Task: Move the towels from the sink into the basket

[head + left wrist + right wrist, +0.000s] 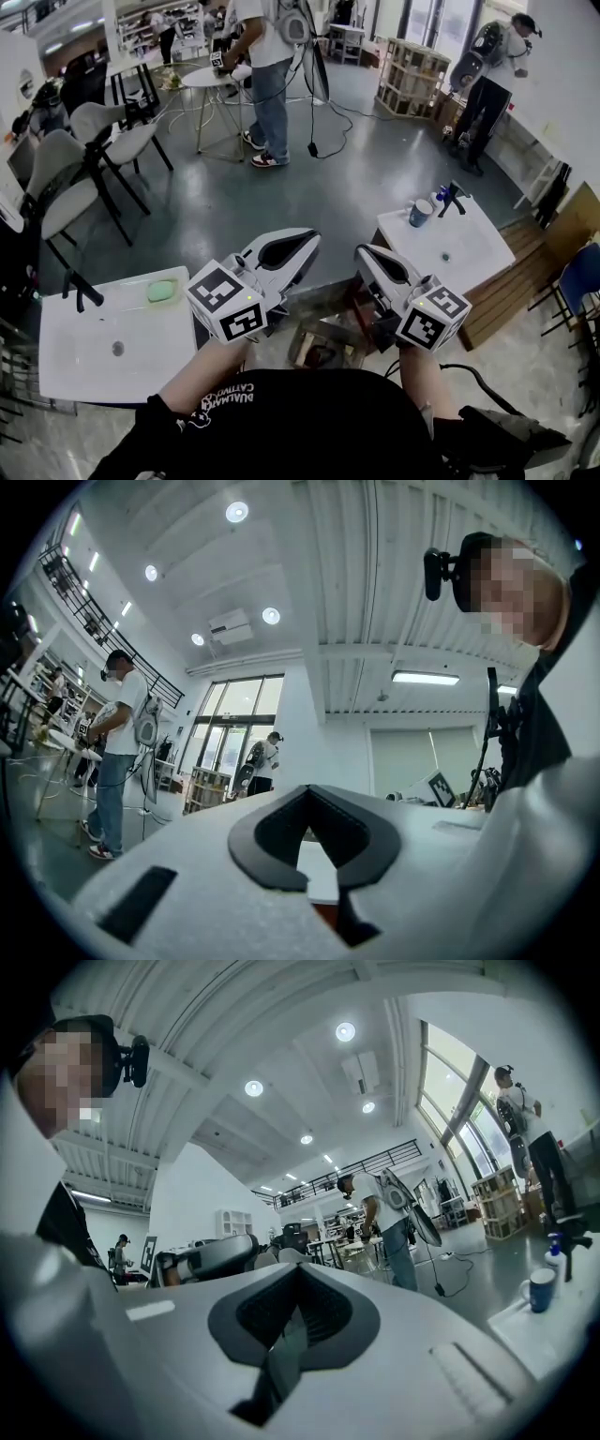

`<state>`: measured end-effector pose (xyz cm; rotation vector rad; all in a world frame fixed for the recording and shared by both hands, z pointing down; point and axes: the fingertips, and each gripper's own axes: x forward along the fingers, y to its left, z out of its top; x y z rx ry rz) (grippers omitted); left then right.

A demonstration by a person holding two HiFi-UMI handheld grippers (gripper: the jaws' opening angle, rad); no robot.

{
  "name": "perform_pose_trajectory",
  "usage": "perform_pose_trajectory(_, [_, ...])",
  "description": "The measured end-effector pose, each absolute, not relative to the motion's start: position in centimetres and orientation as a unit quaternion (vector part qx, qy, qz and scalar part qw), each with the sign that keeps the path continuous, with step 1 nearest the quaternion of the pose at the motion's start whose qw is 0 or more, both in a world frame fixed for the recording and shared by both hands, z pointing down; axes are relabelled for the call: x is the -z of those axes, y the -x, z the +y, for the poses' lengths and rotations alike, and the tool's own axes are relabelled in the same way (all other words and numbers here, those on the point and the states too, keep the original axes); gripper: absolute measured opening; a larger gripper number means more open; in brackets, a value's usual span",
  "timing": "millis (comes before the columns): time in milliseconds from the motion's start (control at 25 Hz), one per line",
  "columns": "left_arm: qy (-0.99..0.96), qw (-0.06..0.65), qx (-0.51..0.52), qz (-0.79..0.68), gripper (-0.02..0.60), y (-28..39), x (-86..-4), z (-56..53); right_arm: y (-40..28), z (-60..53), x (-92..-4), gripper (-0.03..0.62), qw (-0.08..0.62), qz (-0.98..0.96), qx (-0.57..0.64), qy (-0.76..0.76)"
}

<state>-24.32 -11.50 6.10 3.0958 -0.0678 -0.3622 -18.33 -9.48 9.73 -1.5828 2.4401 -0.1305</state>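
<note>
**Both grippers empty between two sinks**

A grey-floored open hall, with people at work in the background and two white sinks in front of the person. On the rim of the left sink [66,366] lies a pale green folded piece [161,291], perhaps a towel, though it is too small to be sure. The right sink [473,253] carries a cup [421,213] and shows no cloth. Low between the hands a brownish frame [323,347] may be the basket, but its contents are hidden. The left gripper [298,246] and right gripper [367,255] point forward side by side, each with its fingers [262,841] pressed together on nothing. That fits towels lying in the basket as well as one waiting on the rim. Either way, it would be wise to look down into basket and sinks, and to keep the two grippers from knocking together
</note>
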Motion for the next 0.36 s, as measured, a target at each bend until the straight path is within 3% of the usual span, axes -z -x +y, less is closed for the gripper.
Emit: perform_pose_trajectory(360, [-0.993,0.017,0.116,-0.019,0.000,22.5,-8.7,-12.9,16.7,-11.2,-12.1,0.005,0.087,0.831,0.037,0.549])
